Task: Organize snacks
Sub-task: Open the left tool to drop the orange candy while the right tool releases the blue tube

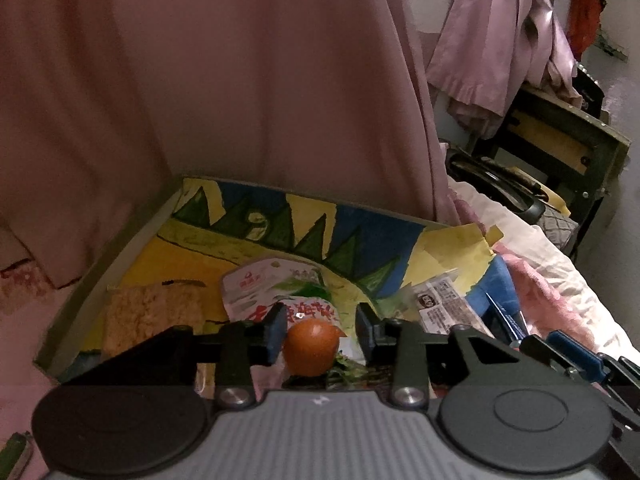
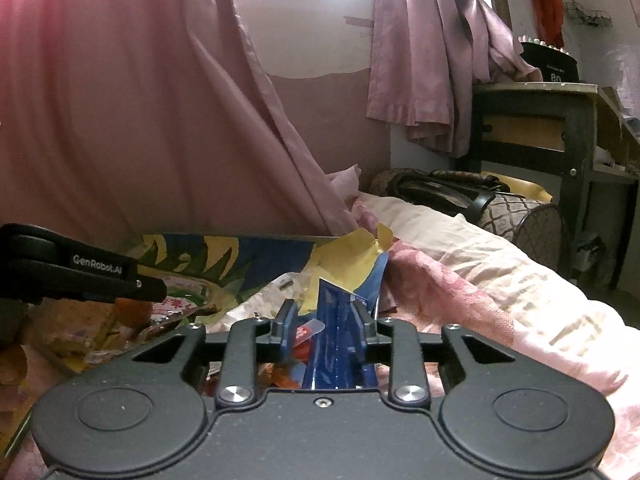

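- Snacks lay scattered on a low tray point(image 1: 100, 280) whose floor bore a bright painted picture in yellow, blue and green; its grey rim ran along the left and far sides.
- On the tray sat a pale square cracker pack point(image 1: 152, 316) at the left, a white and green snack bag point(image 1: 280, 292) in the middle, and a small white printed packet point(image 1: 440, 308) toward the right.
- The left gripper point(image 1: 322, 330) had its jaws apart around a small round orange snack point(image 1: 312, 346); the left pad sat against it, while a gap showed at the right pad, so it was not pinched.
- The right gripper point(image 2: 324, 324) was clamped on a blue snack packet point(image 2: 336, 344) standing upright between its pads, at the tray's right edge.
- Torn yellow paper point(image 2: 352, 256) curled up at the tray's far right corner, just beside the blue packet.
- Open room was scant: a pink curtain point(image 1: 240, 80) hung close behind the tray's far rim, and the two grippers stood near each other.
- The tray rested on a bed with a pink and cream quilt point(image 2: 500, 280).
- Further right stood a dark handbag point(image 2: 448, 192) and a wooden desk point(image 2: 532, 120), with lilac cloth point(image 2: 432, 60) draped by the window.
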